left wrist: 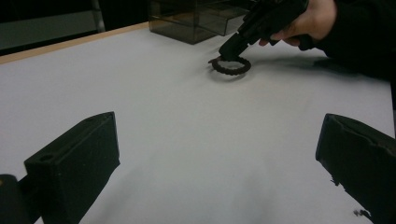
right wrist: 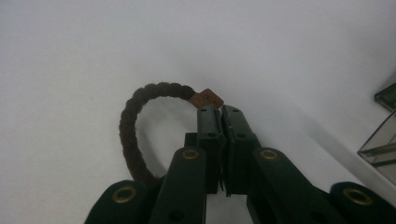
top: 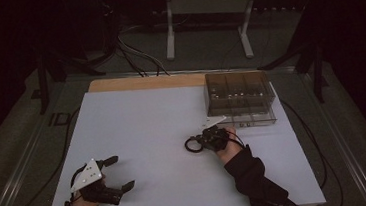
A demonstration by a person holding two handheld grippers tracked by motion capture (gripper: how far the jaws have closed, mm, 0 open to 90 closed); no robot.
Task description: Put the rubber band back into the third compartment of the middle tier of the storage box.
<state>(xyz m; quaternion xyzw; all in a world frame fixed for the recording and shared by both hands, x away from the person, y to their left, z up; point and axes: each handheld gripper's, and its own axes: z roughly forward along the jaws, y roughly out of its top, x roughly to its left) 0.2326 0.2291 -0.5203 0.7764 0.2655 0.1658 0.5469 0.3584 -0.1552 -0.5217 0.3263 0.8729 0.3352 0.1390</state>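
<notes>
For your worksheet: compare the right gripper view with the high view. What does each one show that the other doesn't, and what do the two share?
Right gripper view alone: the brown braid of the hair tie, its small copper tag, and the right gripper with its jaws closed at the tie beside that tag.

High view alone: the left gripper, jaws open over the white mat, plus the floor and the stand behind the table.

Shared: the tie, the right gripper, the mat and the clear compartment box.
</notes>
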